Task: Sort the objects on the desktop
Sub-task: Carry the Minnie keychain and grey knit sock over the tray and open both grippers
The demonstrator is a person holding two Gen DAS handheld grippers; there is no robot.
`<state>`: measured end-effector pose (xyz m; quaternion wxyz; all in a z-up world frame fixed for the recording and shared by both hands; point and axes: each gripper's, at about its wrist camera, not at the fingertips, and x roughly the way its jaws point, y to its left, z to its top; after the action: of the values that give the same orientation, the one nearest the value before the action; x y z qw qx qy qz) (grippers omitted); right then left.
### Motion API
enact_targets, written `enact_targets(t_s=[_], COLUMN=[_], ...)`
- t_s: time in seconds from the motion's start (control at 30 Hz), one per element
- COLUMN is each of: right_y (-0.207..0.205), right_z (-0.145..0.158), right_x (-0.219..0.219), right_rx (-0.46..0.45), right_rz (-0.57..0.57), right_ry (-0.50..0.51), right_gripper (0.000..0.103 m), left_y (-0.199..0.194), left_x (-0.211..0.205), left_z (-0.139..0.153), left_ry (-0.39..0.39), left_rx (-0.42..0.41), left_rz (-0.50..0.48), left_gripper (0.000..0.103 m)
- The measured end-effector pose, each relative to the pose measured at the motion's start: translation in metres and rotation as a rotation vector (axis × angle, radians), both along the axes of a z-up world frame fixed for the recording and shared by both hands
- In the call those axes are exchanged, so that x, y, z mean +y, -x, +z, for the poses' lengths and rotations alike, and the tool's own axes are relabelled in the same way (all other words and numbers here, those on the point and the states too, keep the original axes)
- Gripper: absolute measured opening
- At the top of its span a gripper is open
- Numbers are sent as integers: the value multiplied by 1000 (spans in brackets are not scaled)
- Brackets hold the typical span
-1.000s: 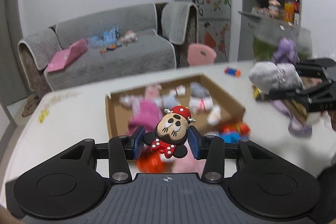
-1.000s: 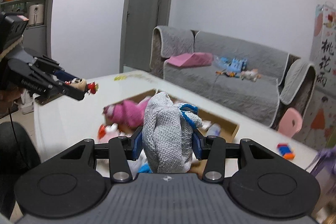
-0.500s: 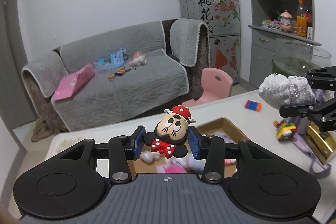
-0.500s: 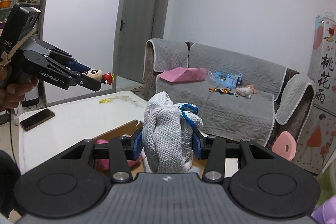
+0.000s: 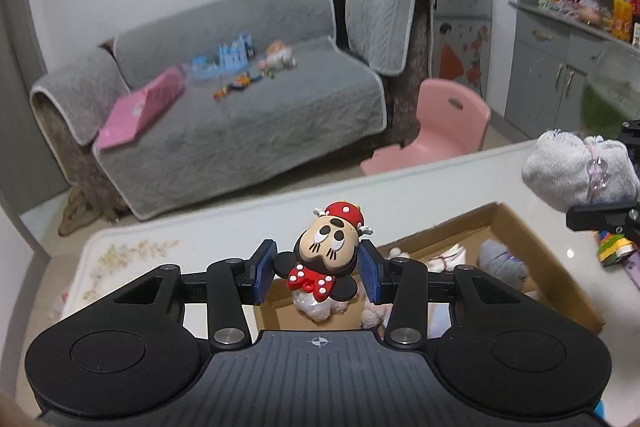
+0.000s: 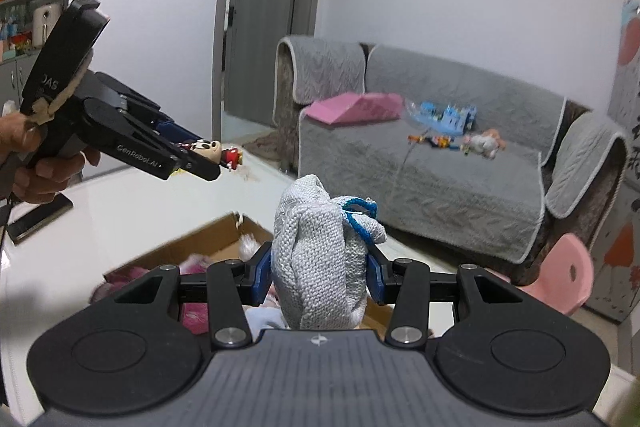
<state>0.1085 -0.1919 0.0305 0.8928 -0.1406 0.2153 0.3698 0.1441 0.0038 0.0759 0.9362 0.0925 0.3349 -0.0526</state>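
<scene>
My left gripper [image 5: 318,273] is shut on a rubber mouse figure [image 5: 326,255] with a red dotted hat and bow, held above the near end of the cardboard box [image 5: 560,301]. My right gripper [image 6: 319,279] is shut on a rolled grey knitted cloth [image 6: 316,259] tied with a blue band, above the same box [image 6: 168,255]. The right wrist view shows the left gripper [image 6: 218,159] at the left with the mouse figure [image 6: 208,148], held by a hand [image 6: 48,175]. In the left wrist view the grey cloth [image 5: 576,169] hangs at the right edge.
The box holds soft toys, pink and white. A small brick toy [image 5: 614,247] lies on the white table [image 5: 168,239] right of the box. A dark phone [image 6: 38,219] lies on the table at the left. A grey sofa [image 5: 240,115] and pink chair [image 5: 448,125] stand beyond.
Both grippers have travelled sideways over the table with their loads still gripped. The box has slid across both views, and the left gripper now appears larger in the right wrist view.
</scene>
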Motion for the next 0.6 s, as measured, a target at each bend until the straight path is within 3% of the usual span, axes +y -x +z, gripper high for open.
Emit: enact_targets(t_s=[0.23,0.6], right_y=[-29,-49], right_z=[-46,-86], right_x=[20,47], right_rx=[76,121], right_rz=[6,13], right_ry=[56,195], right_gripper=[42,42], left_y=[-26,-46], left_x=[5,18], left_z=[-40,-87], left_ry=[1,49], left_rx=[77,186], left_rz=[17,42], left_gripper=[50,51])
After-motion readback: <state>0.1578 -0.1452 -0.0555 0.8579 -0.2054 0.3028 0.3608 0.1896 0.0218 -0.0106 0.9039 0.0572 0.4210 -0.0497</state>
